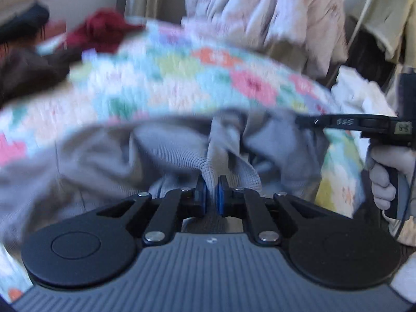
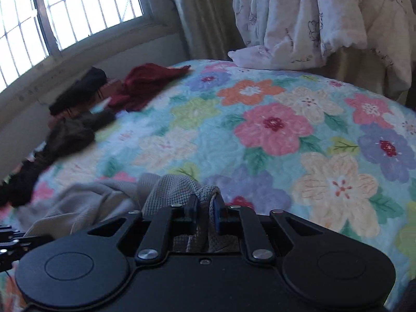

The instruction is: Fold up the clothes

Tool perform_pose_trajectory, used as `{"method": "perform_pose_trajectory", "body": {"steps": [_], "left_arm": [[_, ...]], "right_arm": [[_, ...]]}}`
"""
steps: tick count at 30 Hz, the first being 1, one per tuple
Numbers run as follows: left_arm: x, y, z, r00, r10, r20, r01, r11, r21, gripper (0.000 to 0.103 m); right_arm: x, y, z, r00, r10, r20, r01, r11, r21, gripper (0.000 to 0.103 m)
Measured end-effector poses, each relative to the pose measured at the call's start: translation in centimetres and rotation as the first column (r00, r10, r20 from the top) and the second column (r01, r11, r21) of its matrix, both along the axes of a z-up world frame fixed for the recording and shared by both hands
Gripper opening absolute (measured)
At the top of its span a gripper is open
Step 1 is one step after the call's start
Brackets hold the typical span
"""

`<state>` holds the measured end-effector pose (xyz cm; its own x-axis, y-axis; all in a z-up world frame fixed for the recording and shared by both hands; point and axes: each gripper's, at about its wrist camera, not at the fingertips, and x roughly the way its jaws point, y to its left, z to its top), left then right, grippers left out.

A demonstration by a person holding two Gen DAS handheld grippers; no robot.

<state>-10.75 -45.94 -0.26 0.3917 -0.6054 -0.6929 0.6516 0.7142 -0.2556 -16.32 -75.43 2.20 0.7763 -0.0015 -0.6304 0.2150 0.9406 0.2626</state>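
Observation:
A grey waffle-knit garment [image 1: 145, 153] hangs bunched above the flowered bedspread [image 1: 182, 78]. My left gripper [image 1: 212, 195] is shut on a fold of its edge, the cloth pinched between the blue pads. In the right wrist view the same grey garment [image 2: 166, 189] trails down to the left, and my right gripper [image 2: 208, 208] is shut on another bunch of it. The right gripper also shows at the right edge of the left wrist view, held by a gloved hand [image 1: 384, 179]. The left wrist view is blurred.
The flowered bedspread [image 2: 273, 130] covers the bed. A dark red garment [image 2: 148, 83] and dark brown and black clothes [image 2: 70, 132] lie along its far left side under a barred window [image 2: 65, 7]. A pale printed quilt [image 2: 299, 20] is heaped at the back right.

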Motion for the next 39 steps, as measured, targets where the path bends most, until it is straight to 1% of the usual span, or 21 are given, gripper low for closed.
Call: {"method": "perform_pose_trajectory", "body": {"steps": [3, 4, 6, 9, 12, 14, 16, 18, 20, 21, 23, 24, 26, 30, 31, 33, 34, 35, 36, 37, 39], "left_arm": [[-0.4, -0.6, -1.4, 0.999, -0.032, 0.039, 0.029, 0.996, 0.088, 0.008], [-0.3, -0.5, -1.6, 0.999, -0.035, 0.037, 0.031, 0.995, 0.094, 0.008], [0.0, -0.1, -2.1, 0.999, -0.031, 0.016, 0.029, 0.996, 0.082, 0.008], [0.7, 1.0, -2.2, 0.999, -0.017, -0.048, 0.017, 1.000, 0.015, 0.008], [0.8, 1.1, -2.4, 0.998, -0.036, -0.044, 0.036, 0.999, -0.003, 0.007], [0.8, 0.9, -2.6, 0.997, -0.059, -0.042, 0.058, 0.998, -0.015, 0.007], [0.4, 0.4, -2.7, 0.996, -0.089, -0.016, 0.089, 0.996, 0.008, 0.008], [0.4, 0.0, -2.7, 0.994, -0.112, 0.000, 0.112, 0.993, 0.030, 0.010], [0.7, -0.3, -2.5, 0.993, -0.120, -0.008, 0.120, 0.992, 0.033, 0.013], [0.9, -0.4, -2.3, 0.993, -0.121, -0.013, 0.121, 0.992, 0.028, 0.015], [1.1, -0.5, -2.1, 0.993, -0.120, -0.022, 0.120, 0.993, 0.014, 0.024], [1.1, -0.6, -1.9, 0.992, -0.122, -0.021, 0.122, 0.992, 0.009, 0.032], [0.9, -0.6, -1.5, 0.991, -0.130, -0.018, 0.130, 0.991, 0.000, 0.034], [0.9, -0.7, -1.9, 0.990, -0.139, -0.016, 0.139, 0.990, 0.003, 0.044], [1.1, -0.9, -2.3, 0.991, -0.133, -0.013, 0.133, 0.991, 0.011, 0.047], [1.6, -1.1, -3.3, 0.993, -0.121, -0.008, 0.121, 0.992, 0.026, 0.049], [1.8, -1.2, -3.7, 0.993, -0.115, -0.006, 0.115, 0.993, 0.034, 0.047], [2.0, -1.4, -4.2, 0.994, -0.109, -0.003, 0.109, 0.993, 0.041, 0.046], [2.2, -1.6, -4.5, 0.993, -0.113, 0.018, 0.112, 0.992, 0.056, 0.026], [2.3, -1.8, -4.4, 0.991, -0.126, 0.049, 0.123, 0.990, 0.069, 0.010], [2.5, -2.1, -3.7, 0.984, -0.143, 0.111, 0.135, 0.988, 0.079, 0.009]], "right_arm": [[-0.1, -0.3, -1.2, 1.000, -0.006, -0.006, 0.006, 0.999, -0.044, 0.014], [-0.2, -0.5, -1.5, 1.000, -0.008, -0.008, 0.007, 0.998, -0.059, 0.014], [-0.3, -0.7, -2.3, 1.000, -0.012, -0.012, 0.011, 0.996, -0.089, 0.014], [-0.4, -1.0, -3.5, 1.000, -0.018, -0.018, 0.016, 0.991, -0.133, 0.015], [-0.8, -0.7, -3.3, 0.998, -0.041, -0.038, 0.034, 0.984, -0.177, 0.018], [-1.7, -0.6, -2.5, 0.998, -0.060, -0.030, 0.053, 0.981, -0.186, 0.029], [-3.1, -0.5, -1.4, 0.996, -0.084, -0.009, 0.082, 0.984, -0.161, 0.033], [-4.7, -0.3, -0.6, 0.997, -0.070, 0.032, 0.073, 0.994, -0.077, 0.041], [-6.1, 0.3, -0.3, 0.997, -0.046, 0.066, 0.046, 0.999, 0.008, 0.056], [-6.3, 0.9, -0.5, 0.997, -0.029, 0.066, 0.027, 0.999, 0.033, 0.058], [-6.6, 2.0, -1.0, 0.999, 0.009, 0.049, -0.013, 0.997, 0.070, 0.061], [-6.7, 2.8, -1.3, 0.999, 0.021, 0.035, -0.024, 0.997, 0.072, 0.063], [-6.3, 4.4, -2.4, 0.999, 0.040, -0.008, -0.040, 0.999, 0.023, 0.074], [-5.2, 6.9, -4.5, 0.991, 0.070, -0.118, -0.084, 0.989, -0.118, 0.075], [-4.9, 7.0, -4.9, 0.989, 0.054, -0.140, -0.075, 0.985, -0.155, 0.073], [-4.5, 6.1, -5.1, 0.990, 0.037, -0.133, -0.060, 0.982, -0.178, 0.045], [-4.5, 5.3, -4.9, 0.993, 0.030, -0.114, -0.049, 0.985, -0.167, 0.020], [-4.5, 4.5, -4.4, 0.996, 0.017, -0.084, -0.031, 0.986, -0.164, 0.018], [-4.6, 3.9, -3.6, 0.999, 0.001, -0.049, -0.009, 0.985, -0.170, 0.016], [-4.7, 3.2, -2.9, 1.000, -0.015, -0.015, 0.012, 0.984, -0.175, 0.014], [-4.6, 2.0, -1.1, 0.998, -0.048, 0.044, 0.057, 0.972, -0.228, 0.013]]}}
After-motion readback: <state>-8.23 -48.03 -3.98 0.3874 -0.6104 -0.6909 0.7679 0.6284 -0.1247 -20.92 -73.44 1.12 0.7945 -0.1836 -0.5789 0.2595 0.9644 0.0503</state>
